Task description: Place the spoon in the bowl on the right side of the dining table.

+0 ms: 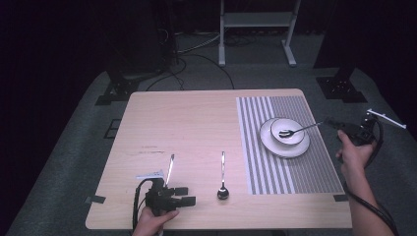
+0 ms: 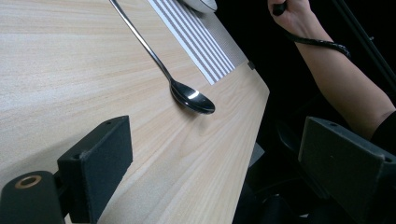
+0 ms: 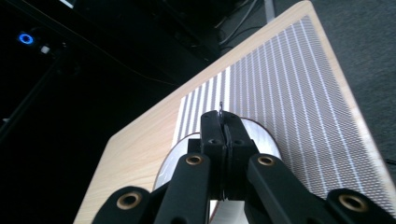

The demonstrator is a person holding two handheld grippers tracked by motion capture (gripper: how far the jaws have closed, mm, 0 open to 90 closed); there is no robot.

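- The slim steel spoon (image 1: 295,131) held by the right gripper (image 1: 330,122) rests its bowl in the small white bowl (image 1: 287,131) on the white round plate (image 1: 285,137), apparently being placed there.
- Its long axis runs from the plate out toward the table's right edge, handle tip pinched between the closed jaws.
- The left gripper (image 1: 184,195), jaws spread and empty, waits left of a second steel spoon (image 1: 223,177) on the bare wooden table (image 1: 196,123), which lies left of the plate's striped grey placemat (image 1: 295,167).

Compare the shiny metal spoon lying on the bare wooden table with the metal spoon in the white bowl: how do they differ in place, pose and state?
1. The shiny metal spoon on the bare table lies flat on the wood; the metal spoon in the white bowl rests its head inside the bowl, handle raised over the rim.
2. The table spoon lies free, its bowl end toward the person; the bowl spoon's handle is clamped by the right gripper.
Both are slim, polished metal spoons.
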